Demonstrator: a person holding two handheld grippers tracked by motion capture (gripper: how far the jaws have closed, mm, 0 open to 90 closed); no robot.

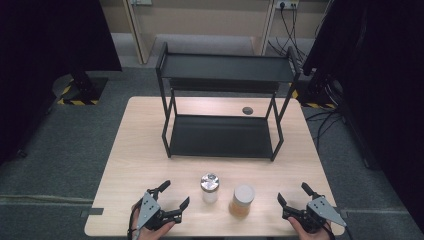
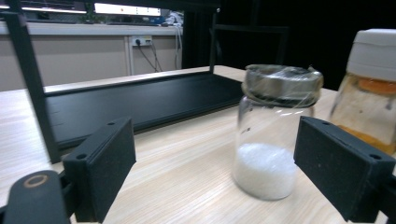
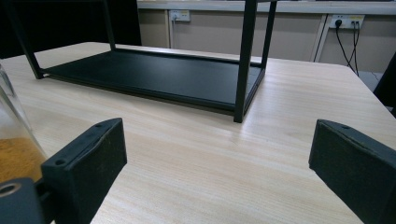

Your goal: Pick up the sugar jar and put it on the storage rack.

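Two jars stand near the table's front edge. The glass jar with a silver lid [image 1: 209,187] holds white powder [image 2: 264,170]. Beside it on the right is a white-lidded jar [image 1: 242,200] with orange contents [image 2: 369,100], whose edge shows at the left of the right gripper view [image 3: 14,154]. My left gripper [image 1: 174,194] is open at the front left, its jaws wide apart, the silver-lidded jar just ahead between them. My right gripper [image 1: 294,193] is open at the front right, nothing between its jaws. A black two-tier shelf rack [image 1: 222,135] stands behind.
The rack's lower tray [image 3: 159,74] rests on the wooden table [image 1: 140,145], with its upper shelf [image 1: 225,67] above. A small dark round disc [image 1: 247,110] lies on the table behind the rack. Dark curtains flank both sides.
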